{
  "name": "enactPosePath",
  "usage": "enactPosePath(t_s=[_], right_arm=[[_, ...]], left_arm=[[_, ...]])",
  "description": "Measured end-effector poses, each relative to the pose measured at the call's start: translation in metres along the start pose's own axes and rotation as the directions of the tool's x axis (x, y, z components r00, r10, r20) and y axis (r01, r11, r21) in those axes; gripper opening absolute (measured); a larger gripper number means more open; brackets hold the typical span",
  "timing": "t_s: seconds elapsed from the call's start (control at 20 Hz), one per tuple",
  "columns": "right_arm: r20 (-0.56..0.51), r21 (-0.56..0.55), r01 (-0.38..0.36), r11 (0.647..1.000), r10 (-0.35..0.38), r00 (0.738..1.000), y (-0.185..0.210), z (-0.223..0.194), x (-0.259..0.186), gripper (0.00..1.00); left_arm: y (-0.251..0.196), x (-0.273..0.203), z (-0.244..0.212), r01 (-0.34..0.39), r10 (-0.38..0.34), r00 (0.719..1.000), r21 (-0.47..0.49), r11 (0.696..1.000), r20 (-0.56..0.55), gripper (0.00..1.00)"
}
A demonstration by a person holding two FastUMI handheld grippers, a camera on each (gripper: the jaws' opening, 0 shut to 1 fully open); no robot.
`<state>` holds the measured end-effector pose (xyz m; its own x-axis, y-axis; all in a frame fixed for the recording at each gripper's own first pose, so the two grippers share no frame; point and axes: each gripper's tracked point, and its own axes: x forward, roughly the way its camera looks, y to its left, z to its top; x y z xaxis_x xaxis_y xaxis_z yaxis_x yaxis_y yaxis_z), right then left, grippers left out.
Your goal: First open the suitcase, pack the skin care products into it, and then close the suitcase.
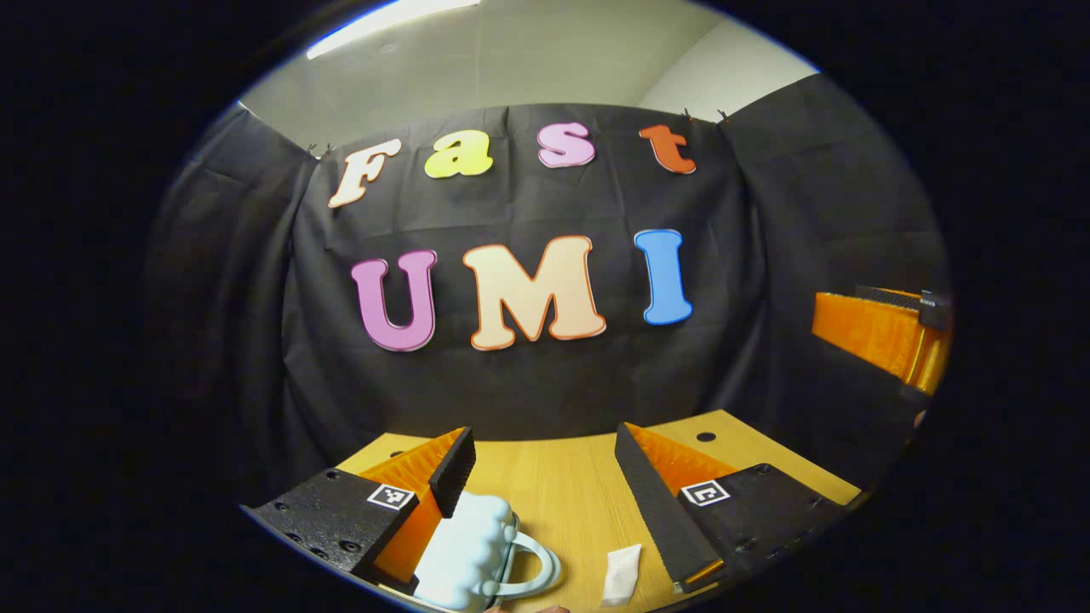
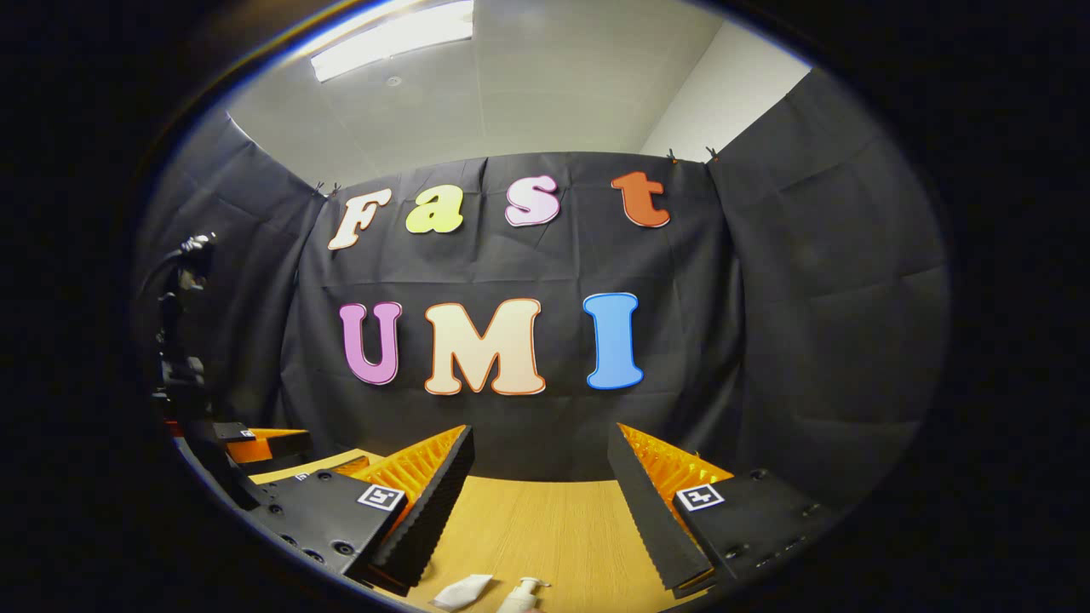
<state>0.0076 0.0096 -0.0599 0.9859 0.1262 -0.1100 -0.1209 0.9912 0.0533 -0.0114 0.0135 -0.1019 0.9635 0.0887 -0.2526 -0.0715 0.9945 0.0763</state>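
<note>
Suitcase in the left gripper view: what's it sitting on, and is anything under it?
The pale blue suitcase sits closed on the wooden table, beside a white sachet. The left gripper hangs open above it. Whatever lies beneath or inside stays covered.

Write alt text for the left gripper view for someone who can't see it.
The left gripper hangs open above a light wooden table, with a small pale blue suitcase with a loop handle beside its left finger and a white sachet near its right finger. The right gripper shows farther right.
</note>
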Motion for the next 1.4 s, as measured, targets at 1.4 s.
enactPosePath(t_s=[1.4], right_arm=[[-0.211, -0.055, 0.072, 0.996, -0.082, 0.974, -0.019, -0.076, 0.012, 0.99]], left_arm=[[-0.007, 0.033, -0.275, 0.085, -0.058, 0.743, 0.008, 0.996, -0.667, 0.77]])
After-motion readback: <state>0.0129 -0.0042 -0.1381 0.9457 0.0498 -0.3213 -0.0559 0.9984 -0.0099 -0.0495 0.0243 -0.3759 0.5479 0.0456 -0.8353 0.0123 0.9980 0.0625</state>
